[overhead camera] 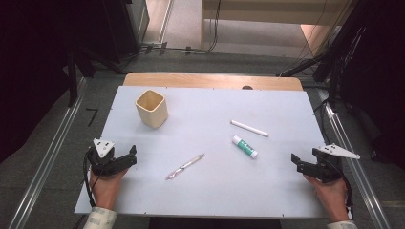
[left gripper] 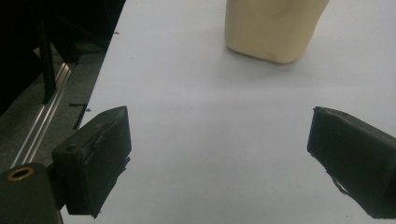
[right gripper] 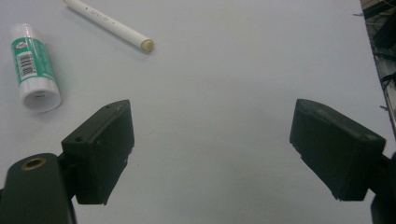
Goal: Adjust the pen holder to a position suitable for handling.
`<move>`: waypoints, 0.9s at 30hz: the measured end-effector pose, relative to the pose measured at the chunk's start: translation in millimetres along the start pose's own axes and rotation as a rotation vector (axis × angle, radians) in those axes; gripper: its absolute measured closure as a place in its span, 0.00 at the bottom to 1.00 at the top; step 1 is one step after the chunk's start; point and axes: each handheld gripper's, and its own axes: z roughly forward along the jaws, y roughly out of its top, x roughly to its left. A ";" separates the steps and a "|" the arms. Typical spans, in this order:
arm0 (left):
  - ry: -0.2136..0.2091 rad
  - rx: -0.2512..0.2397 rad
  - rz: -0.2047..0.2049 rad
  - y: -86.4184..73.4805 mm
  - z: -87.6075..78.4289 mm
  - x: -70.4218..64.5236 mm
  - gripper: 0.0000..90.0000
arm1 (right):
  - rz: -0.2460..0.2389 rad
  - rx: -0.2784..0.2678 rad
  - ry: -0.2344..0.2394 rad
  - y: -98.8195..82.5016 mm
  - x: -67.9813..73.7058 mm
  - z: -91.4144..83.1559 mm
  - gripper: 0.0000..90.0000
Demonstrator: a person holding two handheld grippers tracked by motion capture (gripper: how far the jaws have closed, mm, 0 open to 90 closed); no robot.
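Your left hand-held gripper point(overhead camera: 125, 160) and right hand-held gripper point(overhead camera: 302, 162) rest at the near corners of the surface point(overhead camera: 210, 191), jaws wide apart, empty. Between them lie a pen point(overhead camera: 185, 166), glue stick point(overhead camera: 244, 146) and white stick point(overhead camera: 249, 128); a cream cup point(overhead camera: 152, 109) stands far left.

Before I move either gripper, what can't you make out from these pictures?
- Inside of the cup: high view, its own walls hide the bottom.
- Cup's rim: left gripper view, cut off by the top edge.
- Glue stick label text: too small and blurred.
- Pen tip: high view, too small.
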 end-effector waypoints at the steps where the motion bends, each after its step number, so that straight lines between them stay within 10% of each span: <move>1: 0.005 0.001 0.005 -0.3 0.7 0.0 0.08 | 0.002 0.005 0.001 -0.1 0.5 0.1 0.14; 27: 0.015 -0.009 -0.020 22.4 23.6 8.3 0.10 | -0.004 0.012 -0.004 -1.0 2.9 3.3 0.14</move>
